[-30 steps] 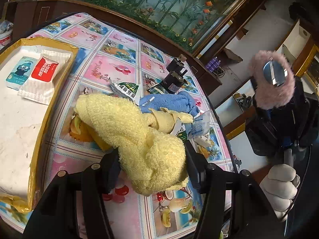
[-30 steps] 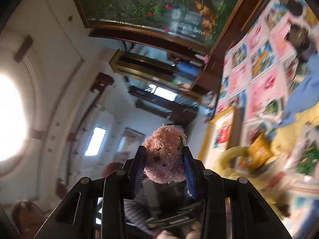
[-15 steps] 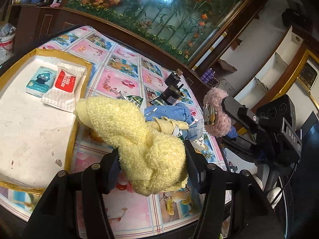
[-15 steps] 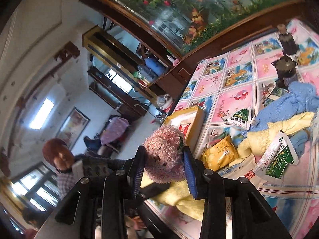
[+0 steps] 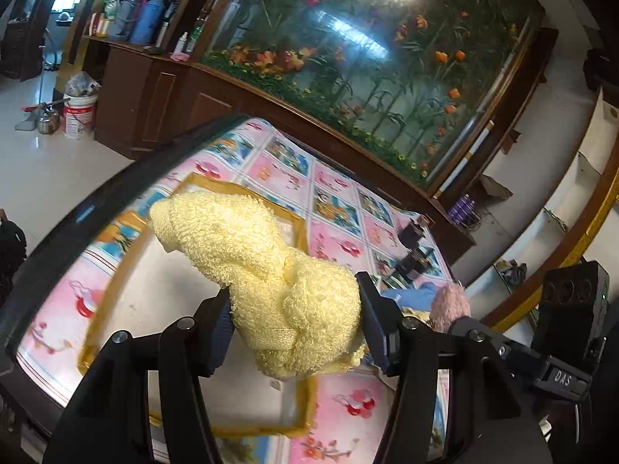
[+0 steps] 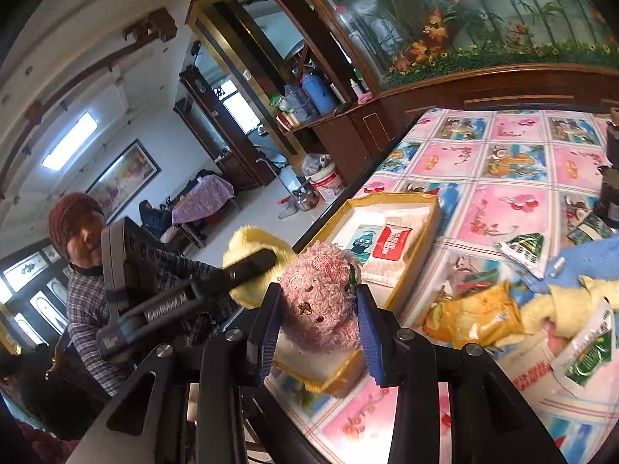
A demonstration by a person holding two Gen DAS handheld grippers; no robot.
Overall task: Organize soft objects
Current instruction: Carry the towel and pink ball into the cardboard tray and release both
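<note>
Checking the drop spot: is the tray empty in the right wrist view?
No. The tray already holds a red-and-white packet and a blue cartoon packet on its white liner.

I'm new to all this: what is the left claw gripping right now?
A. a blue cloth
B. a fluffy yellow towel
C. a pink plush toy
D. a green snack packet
B: in the left wrist view the left claw has both fingers pressed into a bunched fluffy yellow towel, held above the yellow-rimmed tray; the pink plush toy sits in the right claw instead.
</note>
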